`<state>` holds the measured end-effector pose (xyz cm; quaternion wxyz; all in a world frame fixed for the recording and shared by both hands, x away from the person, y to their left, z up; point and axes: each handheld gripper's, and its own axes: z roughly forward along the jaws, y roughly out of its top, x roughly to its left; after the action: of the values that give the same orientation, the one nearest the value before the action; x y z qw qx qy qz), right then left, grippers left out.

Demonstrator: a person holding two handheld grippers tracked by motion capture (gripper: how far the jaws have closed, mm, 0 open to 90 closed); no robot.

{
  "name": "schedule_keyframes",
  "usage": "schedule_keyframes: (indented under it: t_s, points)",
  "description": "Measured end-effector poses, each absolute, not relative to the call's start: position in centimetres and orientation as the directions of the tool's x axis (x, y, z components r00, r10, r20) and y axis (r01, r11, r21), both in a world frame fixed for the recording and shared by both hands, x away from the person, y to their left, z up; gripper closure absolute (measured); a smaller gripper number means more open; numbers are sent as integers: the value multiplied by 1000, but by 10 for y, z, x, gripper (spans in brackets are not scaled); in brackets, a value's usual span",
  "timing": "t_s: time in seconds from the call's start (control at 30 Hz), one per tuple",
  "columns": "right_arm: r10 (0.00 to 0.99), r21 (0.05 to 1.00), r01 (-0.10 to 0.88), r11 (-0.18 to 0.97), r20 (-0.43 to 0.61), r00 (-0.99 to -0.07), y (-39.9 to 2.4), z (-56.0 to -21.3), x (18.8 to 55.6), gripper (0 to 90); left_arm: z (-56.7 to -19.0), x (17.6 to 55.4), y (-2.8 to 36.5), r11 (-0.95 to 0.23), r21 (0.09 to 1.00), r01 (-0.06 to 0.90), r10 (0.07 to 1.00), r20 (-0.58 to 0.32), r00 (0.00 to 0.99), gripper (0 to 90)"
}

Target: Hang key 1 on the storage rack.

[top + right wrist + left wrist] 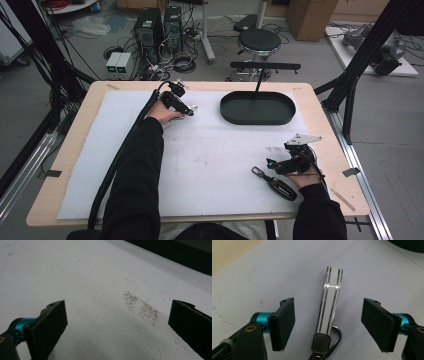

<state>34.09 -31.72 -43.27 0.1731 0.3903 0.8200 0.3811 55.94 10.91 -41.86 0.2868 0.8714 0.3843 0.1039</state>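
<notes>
While one striped key fob (331, 302) lies between them, left tool (328, 326) gapes; right tool (117, 327) gapes.

Wooden table (70, 150), white foam sheet (210, 165), black oval tray (257, 108), striped key fob (331, 300)

The light is dim and even, and shadows are soft. A small glare spot sits on the shiny white striped metal bar (331, 300). The near black jaws look slightly blurred.

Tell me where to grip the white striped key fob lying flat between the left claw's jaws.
Grip the key fob across its long striped body, coming from above with the left claw: a jaw already stands at each long side, apart from it. Avoid the metal ring end.
</notes>
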Motion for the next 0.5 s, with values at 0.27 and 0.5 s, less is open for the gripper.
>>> schedule_keyframes:
  t_s: [0.27,0.5]
  points:
    - [774,757,510,407,10,-633,-317,-433,340,14,-424,561,112,-529,551,646,739,-75,669,521]
    - [773,760,504,409,5,-635,-317,-433,340,14,-423,557,106,-546,540,641,746,-34,665,746]
